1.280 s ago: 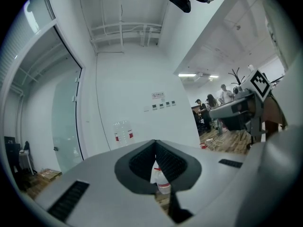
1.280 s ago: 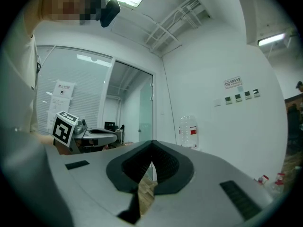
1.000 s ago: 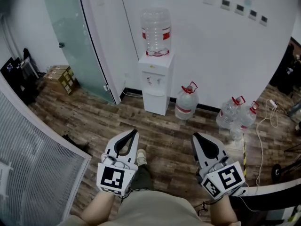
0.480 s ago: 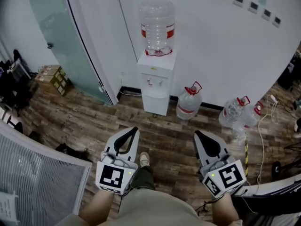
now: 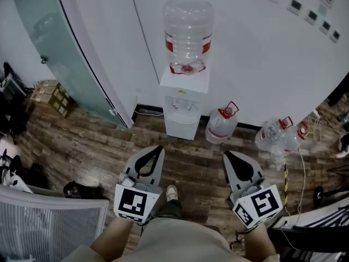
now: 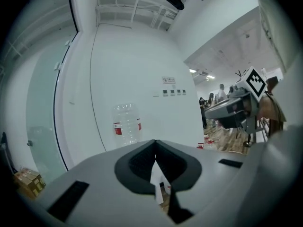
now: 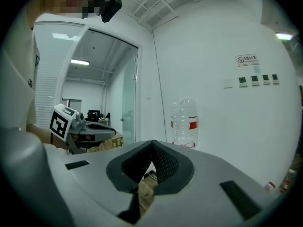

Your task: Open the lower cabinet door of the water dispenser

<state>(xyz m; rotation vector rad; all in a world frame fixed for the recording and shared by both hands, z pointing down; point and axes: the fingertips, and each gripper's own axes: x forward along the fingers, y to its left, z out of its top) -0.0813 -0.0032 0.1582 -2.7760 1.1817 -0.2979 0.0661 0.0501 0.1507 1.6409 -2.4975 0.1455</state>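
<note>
Front of the water dispenser (image 5: 183,109): bare wooden floor (image 5: 188,158), an open way straight in.
Right of the dispenser: a water jug (image 5: 220,126) just beside its base; two more jugs (image 5: 279,136) farther right.
Left of the dispenser: plain wall, then a glass door (image 5: 60,59) near.

Left grey two-jaw gripper (image 5: 155,148): jaws together, nothing between them, pointing forward. Right grey two-jaw gripper (image 5: 227,155): likewise closed and empty. Both forearms (image 5: 110,243) extended, parallel, apart.

Water dispenser (image 5: 184,105) white, bottle (image 5: 188,31) clear with red label band. Floor (image 5: 82,146) dark brown wood-plank pattern; wall (image 5: 251,53) plain white.
</note>
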